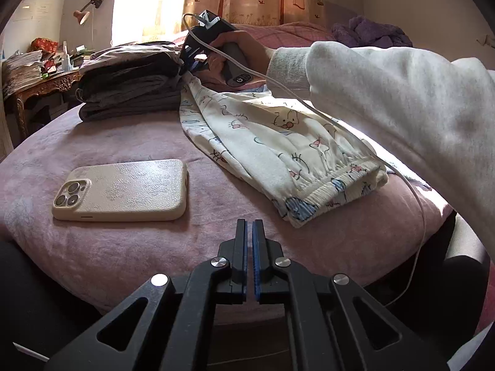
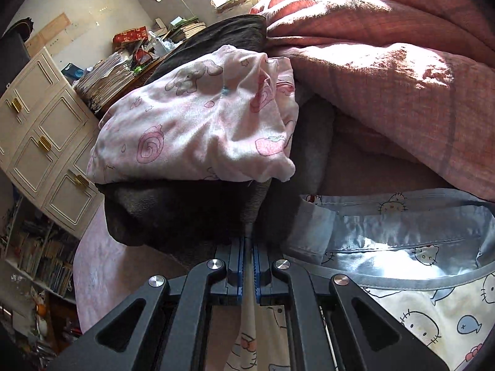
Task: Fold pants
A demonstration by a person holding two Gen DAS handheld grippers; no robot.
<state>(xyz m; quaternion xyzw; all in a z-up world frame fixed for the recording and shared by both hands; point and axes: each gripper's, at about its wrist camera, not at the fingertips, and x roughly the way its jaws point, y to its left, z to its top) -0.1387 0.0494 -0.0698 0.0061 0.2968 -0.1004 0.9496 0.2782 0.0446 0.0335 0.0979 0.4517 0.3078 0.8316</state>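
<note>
The cream pants (image 1: 278, 142) with a cartoon cat print lie folded lengthwise on the pink blanket (image 1: 92, 142), their elastic waistband nearest me. My left gripper (image 1: 250, 227) hovers just in front of the waistband, shut with nothing between its blue pads. At the far end of the pants, a hand in a white sleeve (image 1: 386, 92) holds my right gripper (image 1: 189, 72), which pinches the leg end. In the right wrist view, the right gripper (image 2: 249, 244) is shut on a strip of the pants (image 2: 263, 334) that runs down between its fingers.
A phone (image 1: 120, 190) in a pale case lies camera-side up, left of the pants. A stack of folded dark clothes (image 1: 130, 92) topped by a pink printed garment (image 2: 191, 130) stands behind. A blue-trimmed cat-print garment (image 2: 402, 262), a pink quilt (image 2: 371, 61) and a white cable (image 1: 417, 198) are to the right.
</note>
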